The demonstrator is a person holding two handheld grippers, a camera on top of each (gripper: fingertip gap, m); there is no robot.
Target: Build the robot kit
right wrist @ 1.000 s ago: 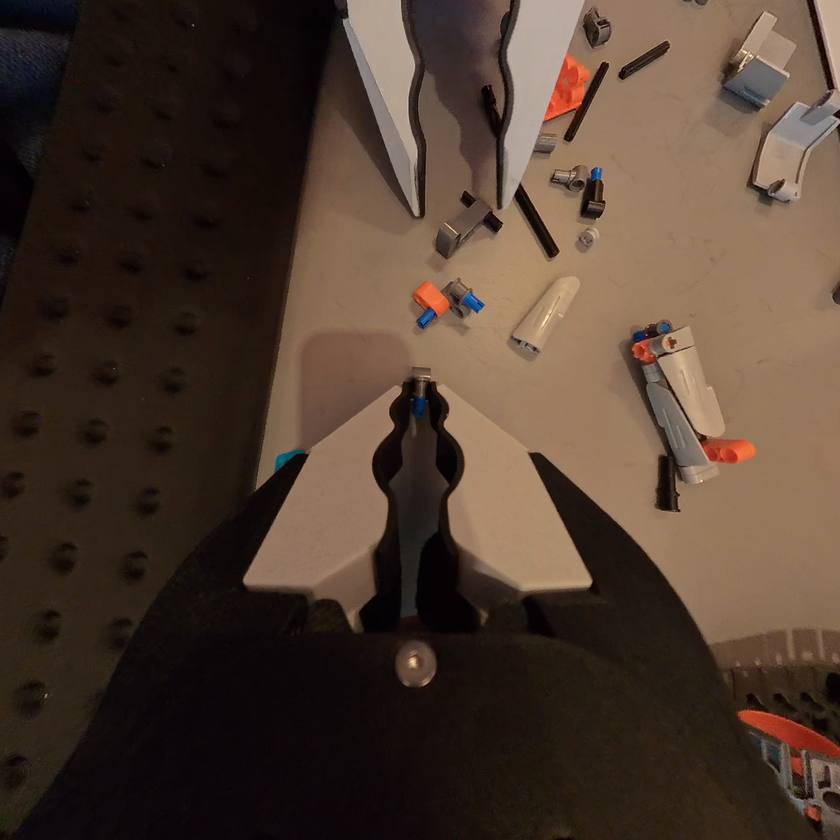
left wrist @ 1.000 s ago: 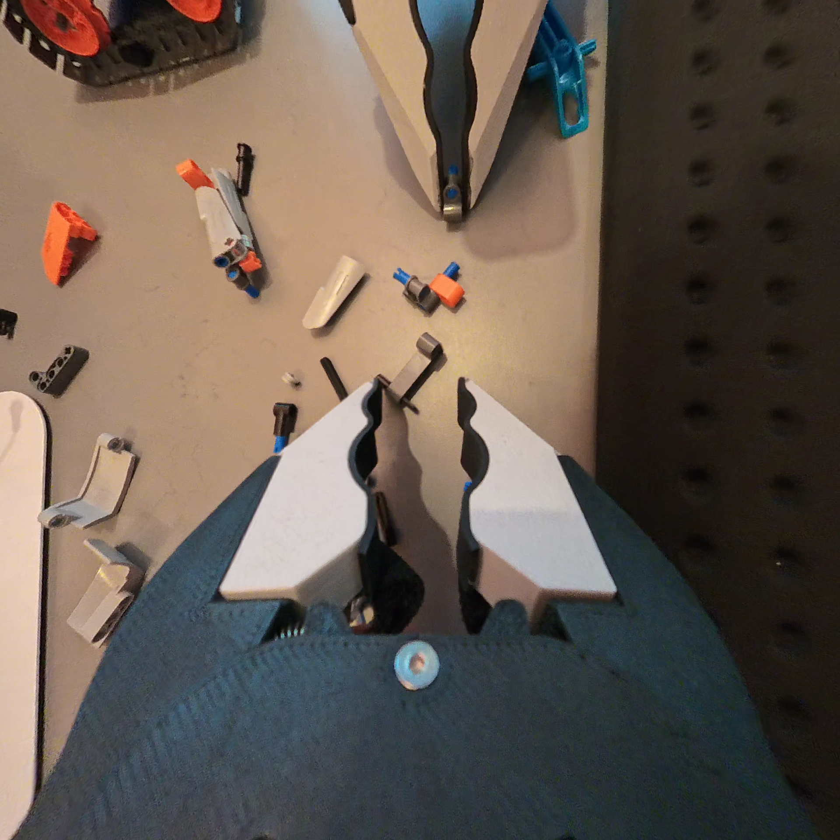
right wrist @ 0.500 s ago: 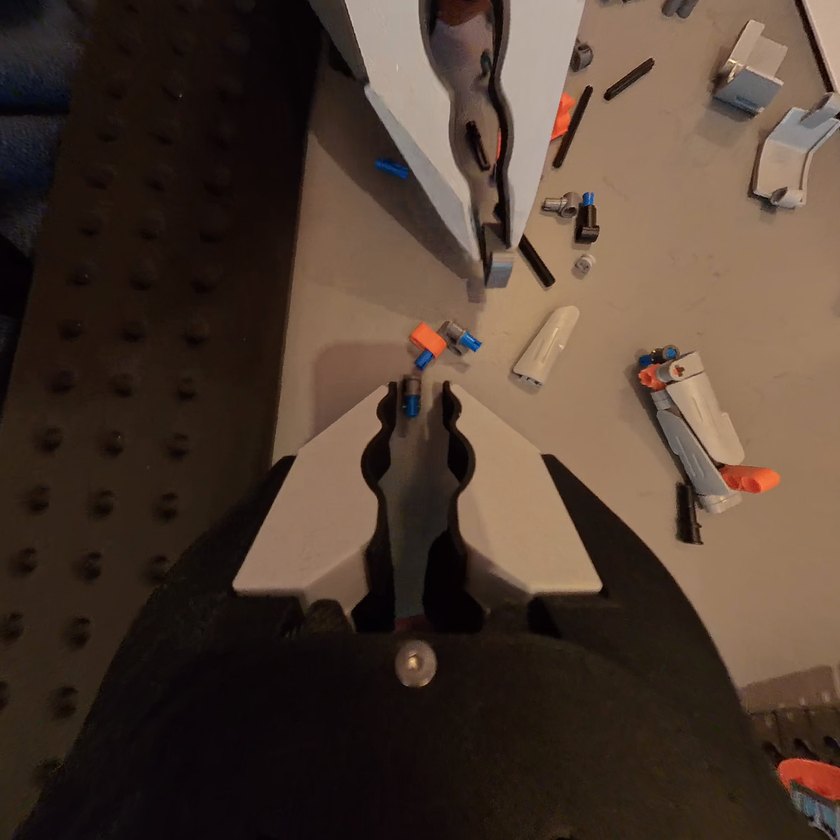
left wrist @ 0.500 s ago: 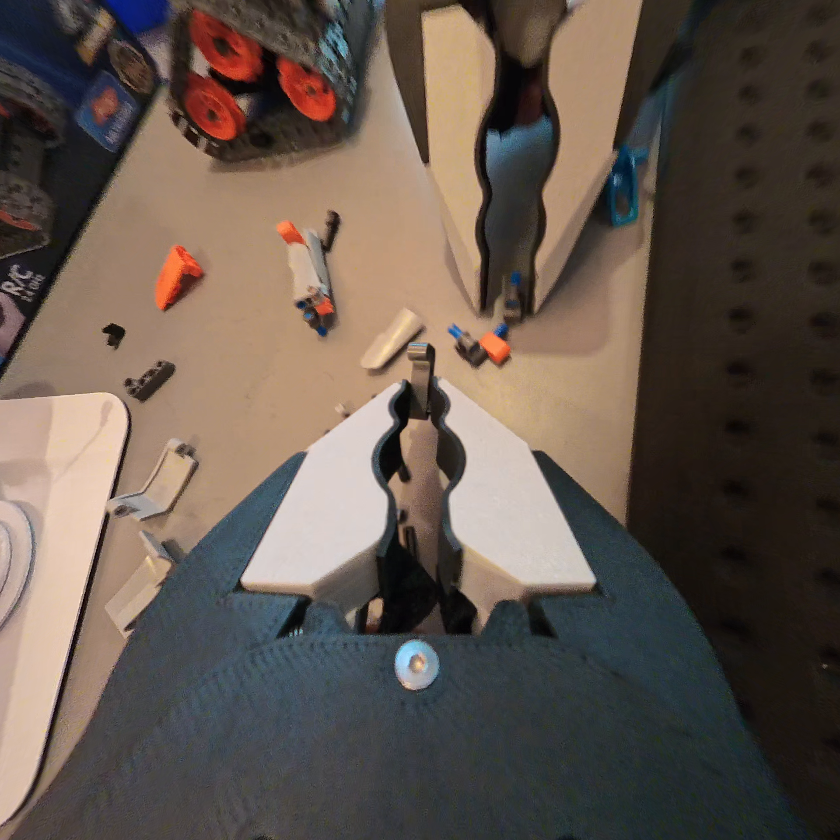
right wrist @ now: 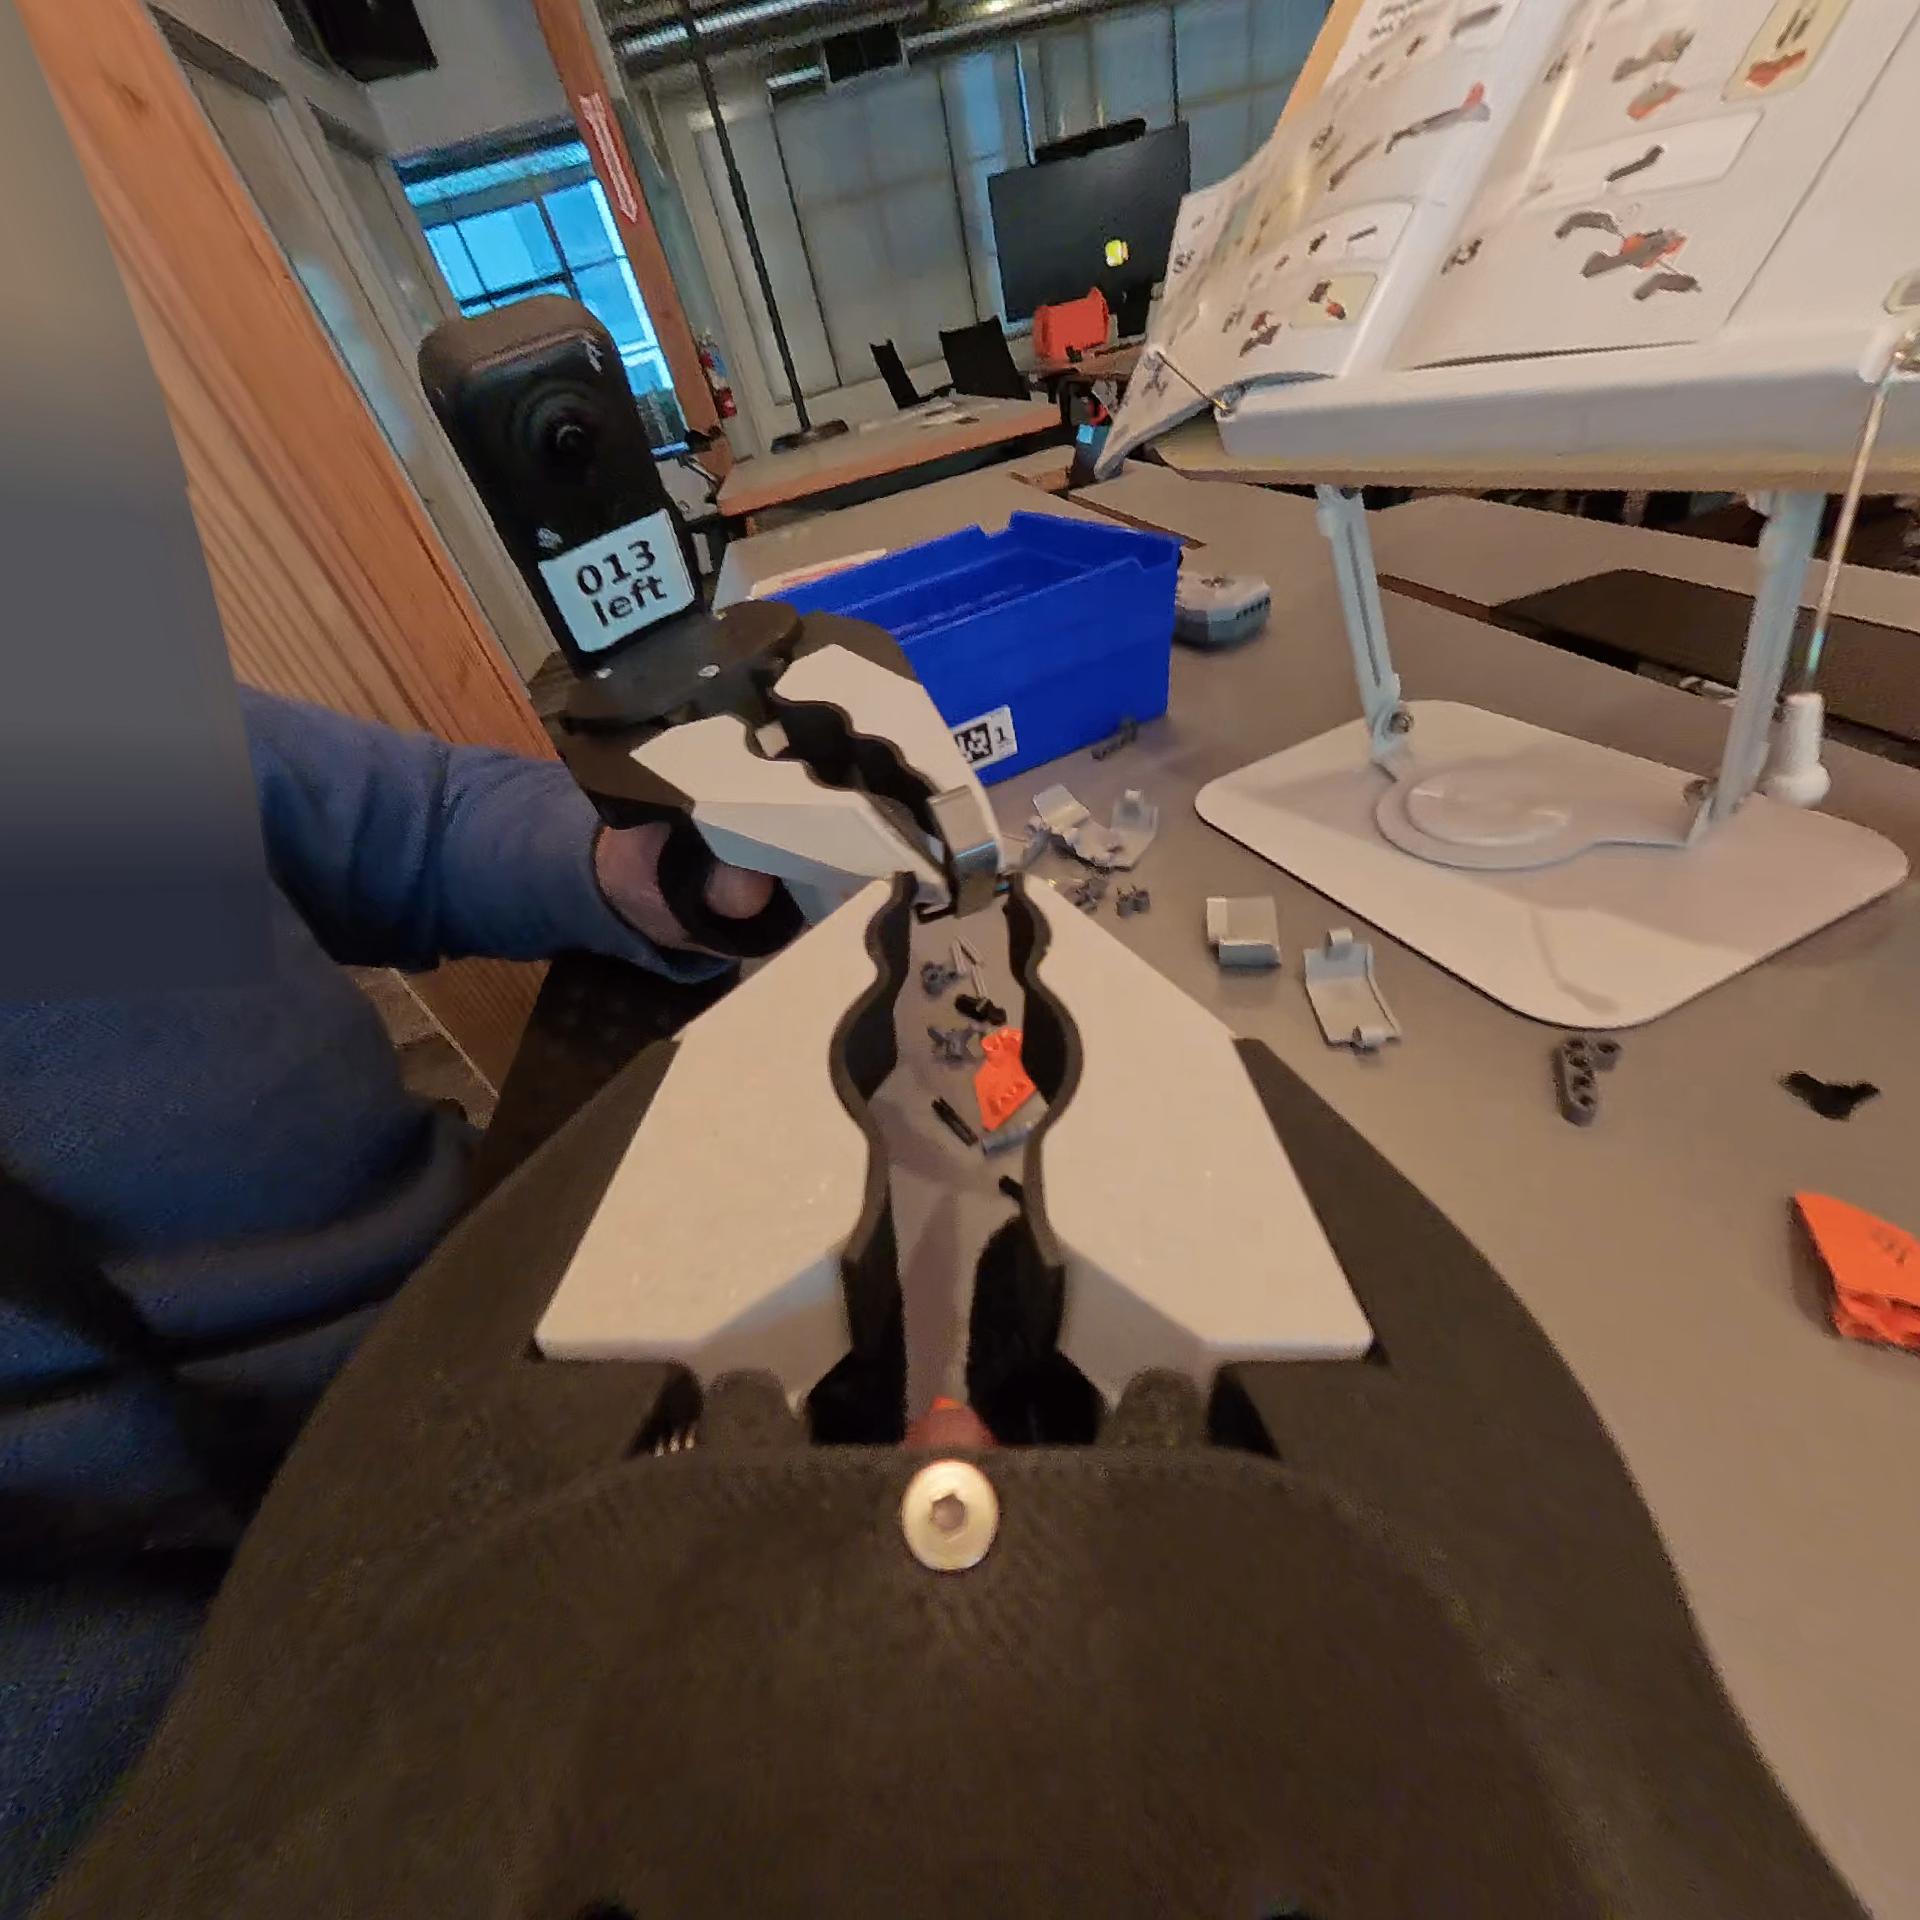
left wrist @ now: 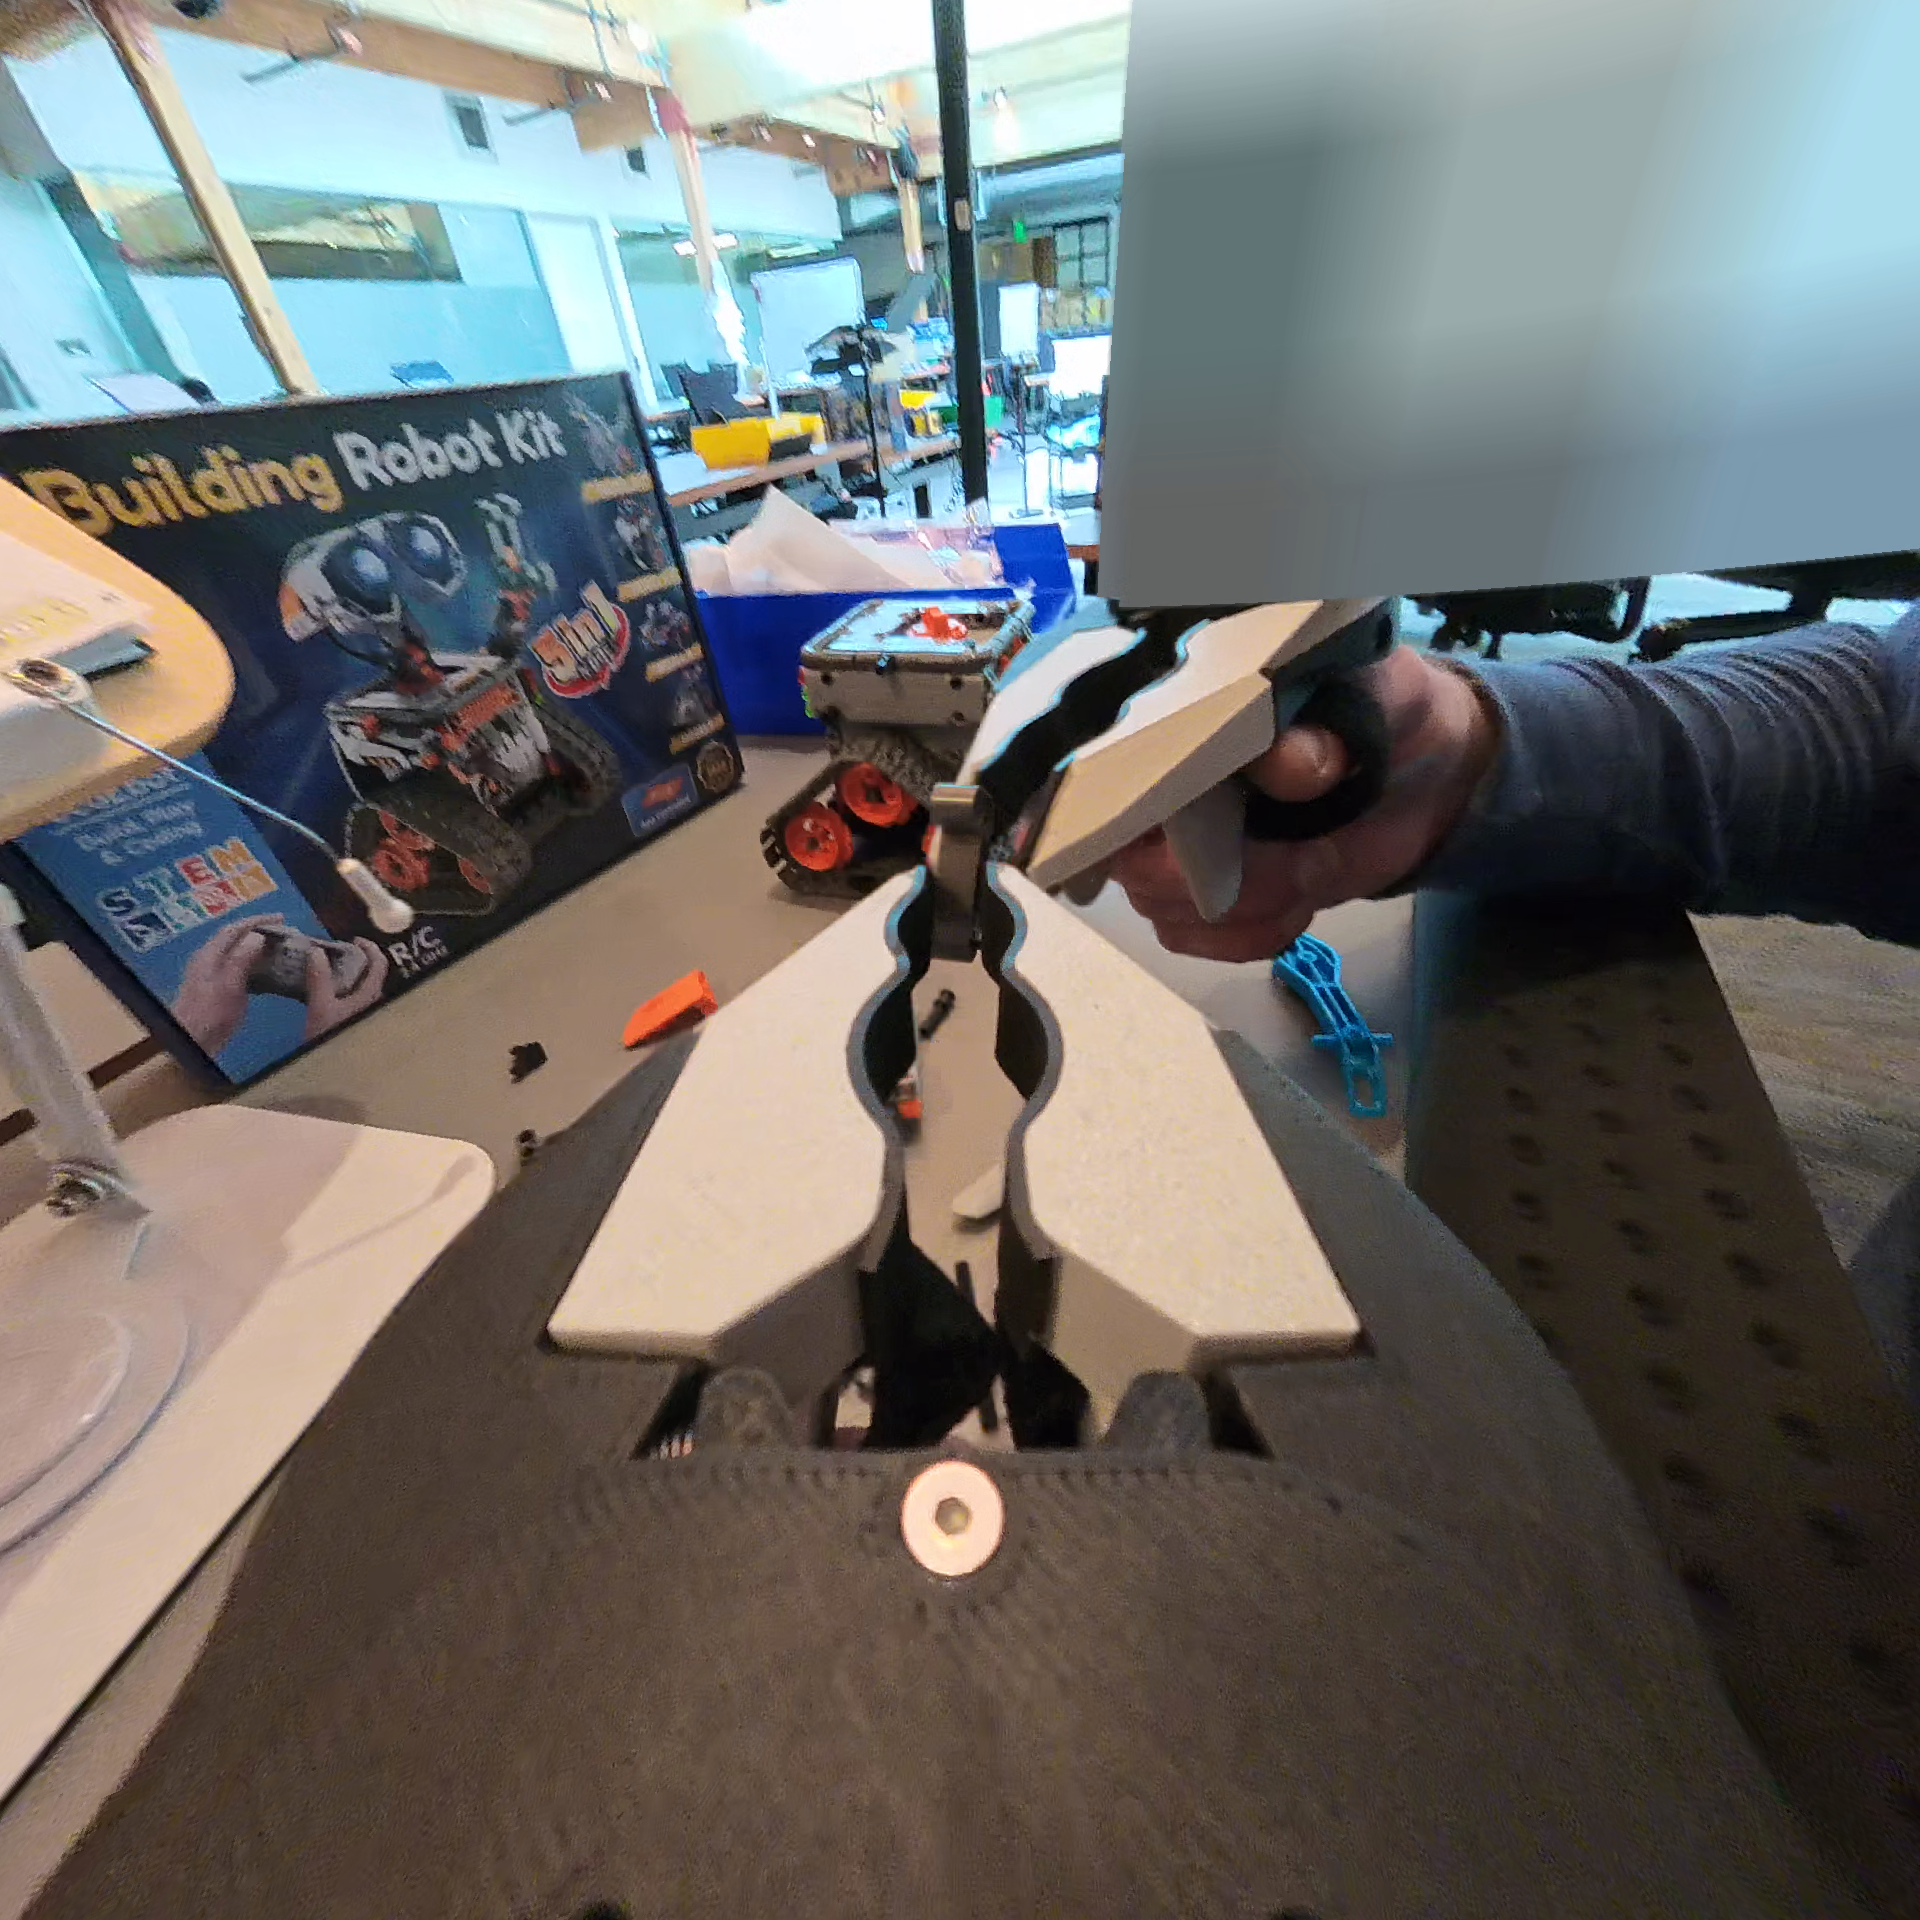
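Grey connector piece (left wrist: 958, 873) upright, pinched at tip of left tool (left wrist: 954, 914), raised above counter (left wrist: 582, 997). Right tool (right wrist: 961, 902) meets it tip to tip, nearly closed; blue edge shows at its tips, too small to tell what it grips. Loose grey, black, orange parts (right wrist: 1000, 1081) scattered on counter below. Tracked robot model (left wrist: 883, 769), kit box (left wrist: 343, 665), blue bin (right wrist: 1018, 613), white book stand (right wrist: 1538, 842) with open manual (right wrist: 1538, 197) around.
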